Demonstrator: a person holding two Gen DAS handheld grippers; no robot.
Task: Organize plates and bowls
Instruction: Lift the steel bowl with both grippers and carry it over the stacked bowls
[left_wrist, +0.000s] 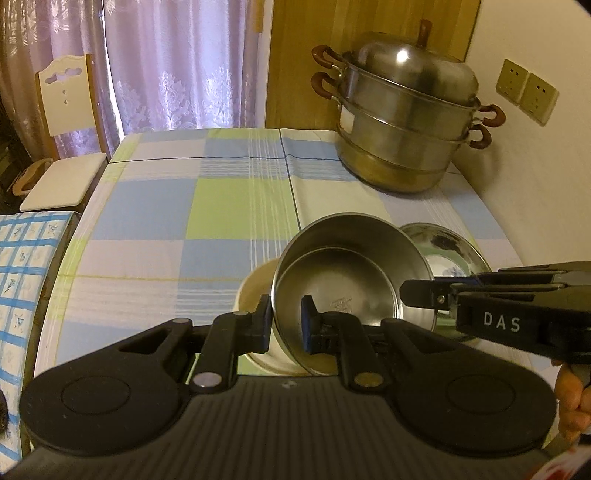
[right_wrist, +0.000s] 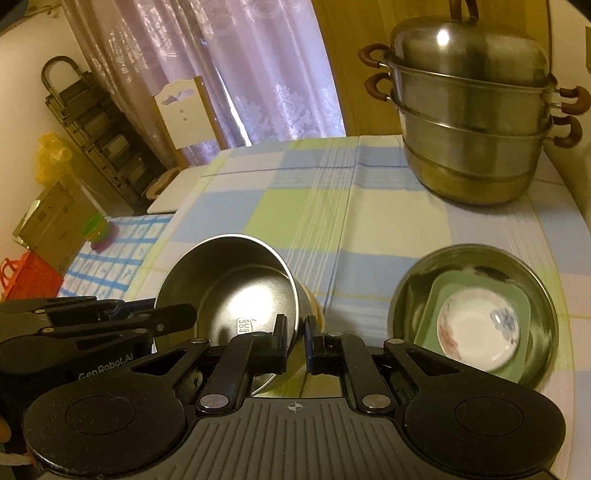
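Observation:
A deep steel bowl (left_wrist: 347, 280) (right_wrist: 236, 280) hangs tilted over the checked tablecloth, held by both grippers. My left gripper (left_wrist: 286, 326) (right_wrist: 173, 314) is shut on its left rim, one finger inside and one outside. My right gripper (right_wrist: 295, 341) (left_wrist: 410, 295) is shut on the opposite wall. A cream bowl (left_wrist: 253, 291) (right_wrist: 314, 306) shows right under the steel bowl; whether they touch I cannot tell. To the right, a wide steel basin (right_wrist: 406, 288) (left_wrist: 454, 240) on the table holds a green square plate (right_wrist: 443, 291) with a white floral saucer (right_wrist: 476, 328) on it.
A tall steel steamer pot (left_wrist: 406, 122) (right_wrist: 472, 129) with brown handles stands at the table's far right corner by the wall. A white chair (left_wrist: 66, 107) stands at the far left. A blue-checked cloth (left_wrist: 26, 280) lies left of the table. A hand (left_wrist: 572, 406) holds the right gripper.

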